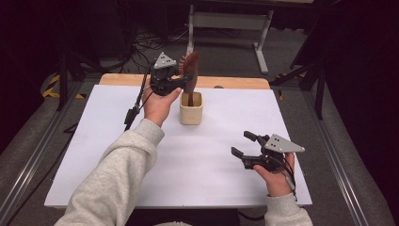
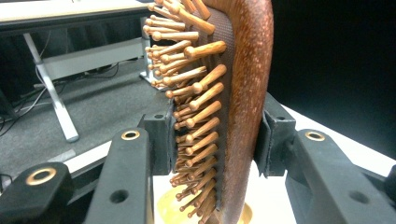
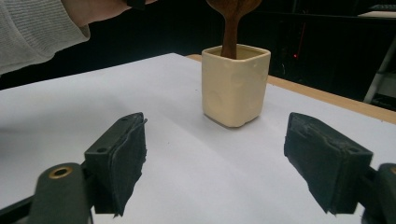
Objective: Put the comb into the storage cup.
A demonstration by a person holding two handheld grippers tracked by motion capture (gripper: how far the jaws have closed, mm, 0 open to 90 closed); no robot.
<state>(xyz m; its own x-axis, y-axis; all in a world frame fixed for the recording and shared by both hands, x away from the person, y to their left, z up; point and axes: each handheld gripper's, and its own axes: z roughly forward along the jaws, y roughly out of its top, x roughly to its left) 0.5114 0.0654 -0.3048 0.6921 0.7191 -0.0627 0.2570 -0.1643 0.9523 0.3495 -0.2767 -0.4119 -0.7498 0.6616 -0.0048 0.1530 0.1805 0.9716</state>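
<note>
High view shows a wooden hairbrush (image 1: 190, 70) standing nearly upright, its handle down inside a cream square cup (image 1: 191, 109) at the far middle of the white table sheet (image 1: 197, 160). Long axis of the brush runs close to vertical, with a slight lean; the head rises clear above the cup rim. The left gripper (image 1: 181, 77) is clamped on the brush head from the side, and in the left gripper view the pads press both flanks, one on the bristle face and one on the smooth back of the hairbrush (image 2: 243, 107). Judged from this, the coming move turns on that vertical axis: the handle sits straight below the grip, so lowering or releasing must follow the same line to keep the cup from tipping. Brush condition: reddish-brown speckled wood, a dark cushion, rows of wooden pins with rounded tips, no damage seen. The right gripper (image 1: 248, 143) rests at the near right of the sheet, jaws spread and holding nothing, well apart from the cup (image 3: 235, 84), which stands ahead of it in the right gripper view. The left hand is plainly the nearer.
</note>
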